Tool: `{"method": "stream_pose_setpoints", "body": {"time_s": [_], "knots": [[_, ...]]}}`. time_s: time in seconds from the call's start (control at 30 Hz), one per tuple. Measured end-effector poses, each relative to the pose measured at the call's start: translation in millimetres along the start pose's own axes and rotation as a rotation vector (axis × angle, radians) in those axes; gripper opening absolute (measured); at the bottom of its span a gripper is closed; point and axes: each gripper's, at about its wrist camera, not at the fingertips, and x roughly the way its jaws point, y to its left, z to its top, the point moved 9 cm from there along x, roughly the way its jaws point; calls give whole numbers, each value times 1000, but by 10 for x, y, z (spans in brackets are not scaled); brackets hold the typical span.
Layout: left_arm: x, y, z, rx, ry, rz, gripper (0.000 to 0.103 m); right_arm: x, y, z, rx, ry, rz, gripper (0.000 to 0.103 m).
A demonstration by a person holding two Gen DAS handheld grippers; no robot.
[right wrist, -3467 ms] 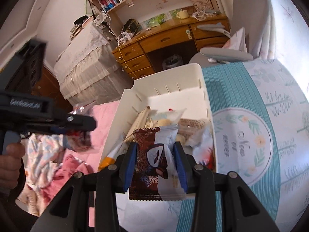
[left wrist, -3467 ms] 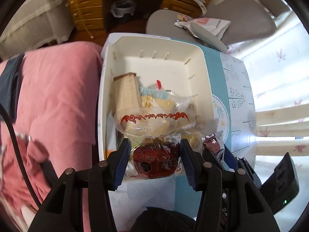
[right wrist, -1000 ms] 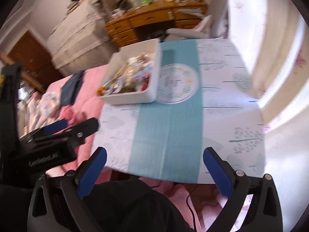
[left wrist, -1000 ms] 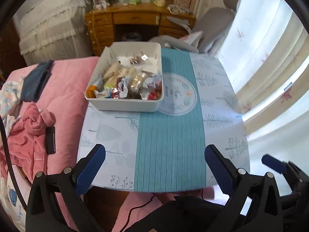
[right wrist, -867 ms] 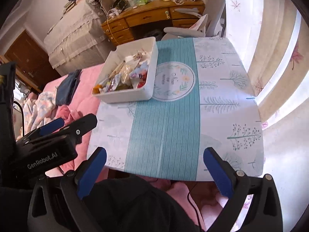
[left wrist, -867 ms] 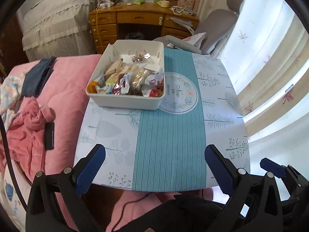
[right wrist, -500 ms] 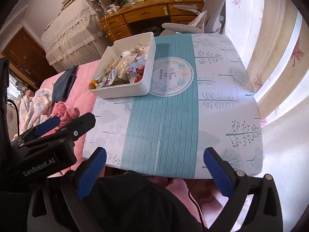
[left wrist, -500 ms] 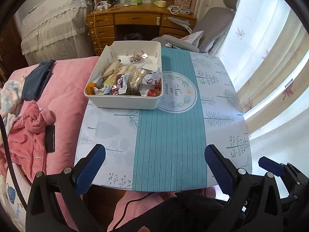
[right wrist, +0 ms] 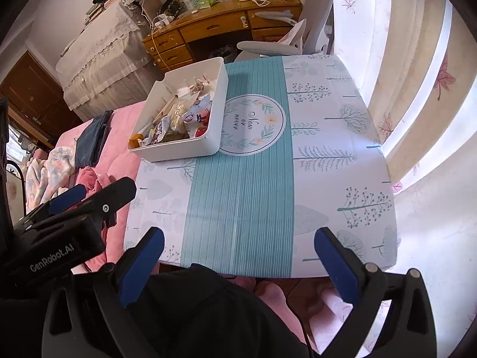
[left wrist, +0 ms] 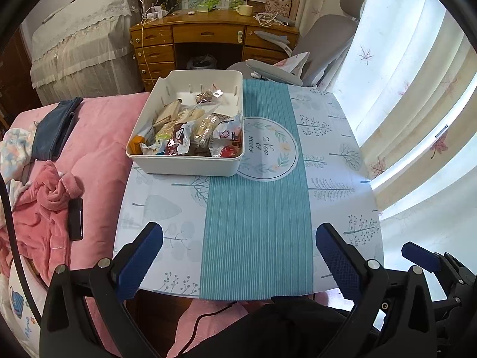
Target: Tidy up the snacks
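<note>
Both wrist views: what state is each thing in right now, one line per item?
left gripper: jaws wide open, holding nothing, back at the table's near edge.
right gripper: jaws wide open, holding nothing.
white bin: upright on the table, no lid, packed with wrapped snacks.
table: covered by a patterned cloth; only the bin stands on it.
desk drawers: shut.
</note>
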Motion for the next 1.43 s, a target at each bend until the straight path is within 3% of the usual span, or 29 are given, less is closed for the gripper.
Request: {"method": "stream_pose_setpoints", "body": {"time_s": [0.6,1.0,1.43], "knots": [[33,-110,-43,-24,16,-7,102,-79,-253,16,17,-4,-35,101],[94,-218,-117,-14,38,-1,102,-34,-335,-26,19,23,-25,101],[116,-279,25,14,24,26,102,-3,-296,48,17,20,5,101]]}}
